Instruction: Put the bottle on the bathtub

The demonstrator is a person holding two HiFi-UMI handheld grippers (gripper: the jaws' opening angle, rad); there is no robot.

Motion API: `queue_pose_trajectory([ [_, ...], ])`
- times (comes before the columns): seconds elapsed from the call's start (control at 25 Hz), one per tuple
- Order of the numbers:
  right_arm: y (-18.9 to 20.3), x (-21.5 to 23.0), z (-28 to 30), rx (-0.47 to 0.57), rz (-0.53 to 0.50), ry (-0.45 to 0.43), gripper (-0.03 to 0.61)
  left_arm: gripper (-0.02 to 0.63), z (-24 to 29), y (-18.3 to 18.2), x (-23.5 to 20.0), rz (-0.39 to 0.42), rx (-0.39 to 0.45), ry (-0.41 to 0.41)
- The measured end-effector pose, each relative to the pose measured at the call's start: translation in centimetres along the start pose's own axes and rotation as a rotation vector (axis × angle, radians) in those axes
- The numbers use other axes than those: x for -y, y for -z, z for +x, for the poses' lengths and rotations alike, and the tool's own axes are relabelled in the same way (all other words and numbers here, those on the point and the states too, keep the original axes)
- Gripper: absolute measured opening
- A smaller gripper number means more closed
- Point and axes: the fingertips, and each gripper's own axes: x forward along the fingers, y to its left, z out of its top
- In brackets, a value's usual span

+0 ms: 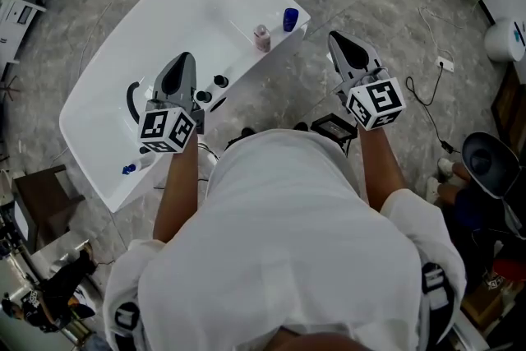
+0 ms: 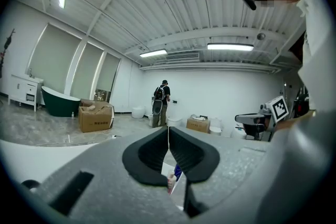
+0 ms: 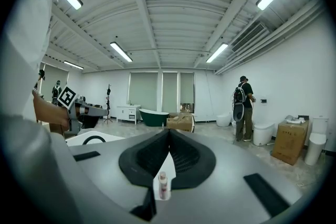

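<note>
Two claws: left claw (image 1: 184, 60), right claw (image 1: 335, 39), both pressed together, empty. One white bathtub (image 1: 164, 20). One pink bottle (image 1: 261, 37) upright on bathtub rim, just beside one blue container (image 1: 290, 19), clear of both claws.

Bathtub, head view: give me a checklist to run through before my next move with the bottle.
1. Bottle upright on bathtub rim: ok.
2. Blue item apart from bottle: ok.
3. Left gripper empty: ok.
4. Right gripper empty: ok.
5. Jaws open for a grasp: not ok, both pairs are shut.
6. Bottle cap tight: cannot tell.
</note>
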Motion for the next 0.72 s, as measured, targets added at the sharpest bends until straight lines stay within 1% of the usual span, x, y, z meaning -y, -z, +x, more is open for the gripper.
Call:
queue_pose_trajectory([
  [0.12,0.8,-0.2,0.3,-0.021,0.007,0.007,0.012,0.018,-0.1,0.5,0.0,-0.009,-0.011,0.022],
  [0.4,1.7,-0.8,1.4,-0.034,0.019,0.017,0.014,0.017,-0.2,1.7,-0.6,-0.039,-0.034,0.072],
  [0.56,2.3,-1.8,2.4,-0.047,0.016,0.006,0.014,0.017,-0.7,2.3,-1.4,-0.038,-0.03,0.072],
  [0.72,2.2,-3.2,3.8,-0.058,0.005,-0.007,0.014,0.017,-1.2,2.6,-2.5,-0.065,-0.028,0.075],
])
